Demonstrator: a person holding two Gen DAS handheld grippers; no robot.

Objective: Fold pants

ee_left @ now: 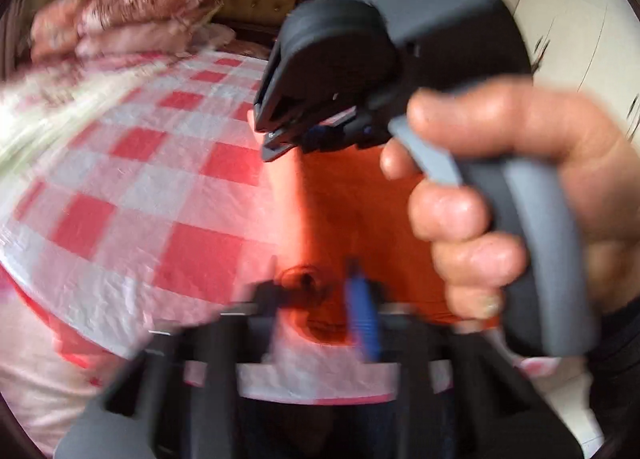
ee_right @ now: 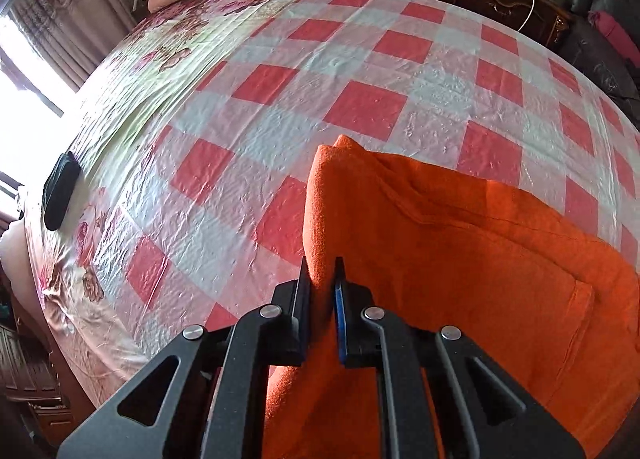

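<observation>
Orange pants (ee_right: pixel 460 259) lie on the bed (ee_right: pixel 360 107), the right gripper (ee_right: pixel 322 287) pinching their raised edge, the left gripper (ee_left: pixel 316 291) apparently clamping cloth beside it; thin bites could slip

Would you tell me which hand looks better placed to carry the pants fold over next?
Probably right: the right tool is clamped on a raised edge of the orange pants; the left view is too blurred to confirm its grip.
</observation>
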